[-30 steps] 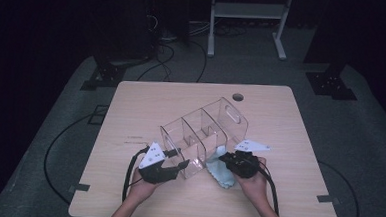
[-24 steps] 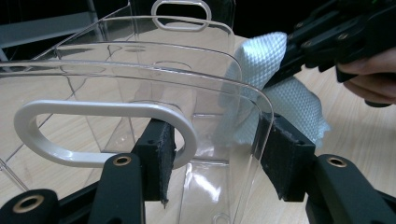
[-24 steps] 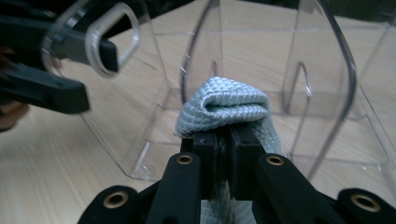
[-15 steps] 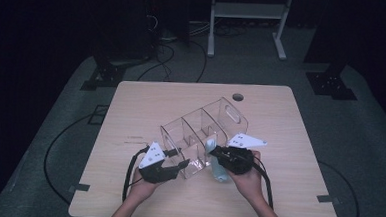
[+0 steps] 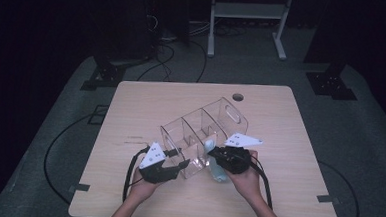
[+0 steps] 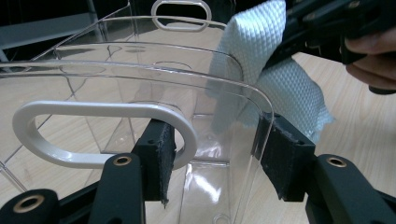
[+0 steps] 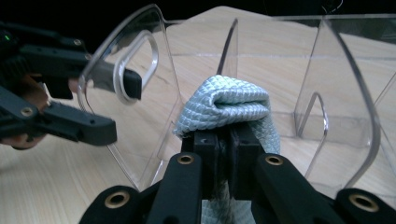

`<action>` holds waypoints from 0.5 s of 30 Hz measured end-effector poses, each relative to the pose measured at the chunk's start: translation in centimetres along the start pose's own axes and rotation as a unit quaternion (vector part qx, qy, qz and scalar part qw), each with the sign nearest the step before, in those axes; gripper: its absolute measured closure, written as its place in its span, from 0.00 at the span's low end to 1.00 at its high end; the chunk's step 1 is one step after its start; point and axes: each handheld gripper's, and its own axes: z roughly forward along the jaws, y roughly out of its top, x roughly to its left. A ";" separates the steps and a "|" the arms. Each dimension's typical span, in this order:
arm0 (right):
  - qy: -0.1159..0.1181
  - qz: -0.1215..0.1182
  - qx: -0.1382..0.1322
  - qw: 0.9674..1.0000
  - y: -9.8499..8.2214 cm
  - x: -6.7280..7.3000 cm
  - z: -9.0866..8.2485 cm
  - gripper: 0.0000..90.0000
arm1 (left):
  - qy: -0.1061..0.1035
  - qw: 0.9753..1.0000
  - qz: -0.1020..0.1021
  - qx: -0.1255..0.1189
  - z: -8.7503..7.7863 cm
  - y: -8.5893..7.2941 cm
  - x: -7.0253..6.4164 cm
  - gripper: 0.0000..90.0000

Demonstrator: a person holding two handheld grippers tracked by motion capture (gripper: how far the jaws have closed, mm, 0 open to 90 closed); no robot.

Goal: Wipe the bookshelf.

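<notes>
Take the clear plastic organizer (image 5: 202, 134) as your landmark: it lies slantwise near the middle of the table (image 5: 289, 143), its row of compartments running away from you toward the small round hole (image 5: 237, 97) in the tabletop.

Your left gripper (image 5: 178, 164) sits at the organizer's near end. In the left gripper view its two black pads (image 6: 156, 156) stand on either side of the clear end wall (image 6: 224, 116), one pad through the white-rimmed handle opening (image 6: 98, 133) and the other on the wall's outer edge. The jaws are clamped on that wall, so you are holding the organizer steady.

Your right gripper (image 5: 217, 156) is just beside the organizer's right side, close to its near compartment. Its jaws are closed tight on a pale blue cloth (image 7: 229, 109) with a woven, waffled texture. The folded top of the cloth bulges above the pads, and the rest hangs down between them. In the high view the cloth (image 5: 217, 166) shows beneath that gripper, against the organizer's side wall. In the right gripper view the cloth sits in front of the clear dividers (image 7: 231, 51), with your left gripper (image 7: 112, 107) off to the left at the handle end.
</notes>
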 end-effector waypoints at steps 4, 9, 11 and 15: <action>-0.001 0.004 0.008 1.000 -1.0 -0.2 0.4 0.93 | 0.001 1.000 0.000 -0.001 0.0 0.0 0.0 0.53; -0.007 0.007 0.035 0.999 -2.7 -0.4 1.4 0.93 | 0.001 1.000 0.001 0.000 0.0 0.0 0.0 0.53; -0.007 0.013 0.043 0.999 -3.4 -0.7 1.9 0.93 | 0.001 1.000 0.001 0.000 0.0 0.0 0.0 0.53; -0.011 0.016 0.055 0.998 -4.0 -0.9 2.5 0.93 | 0.001 1.000 0.002 -0.001 0.1 0.0 0.0 0.53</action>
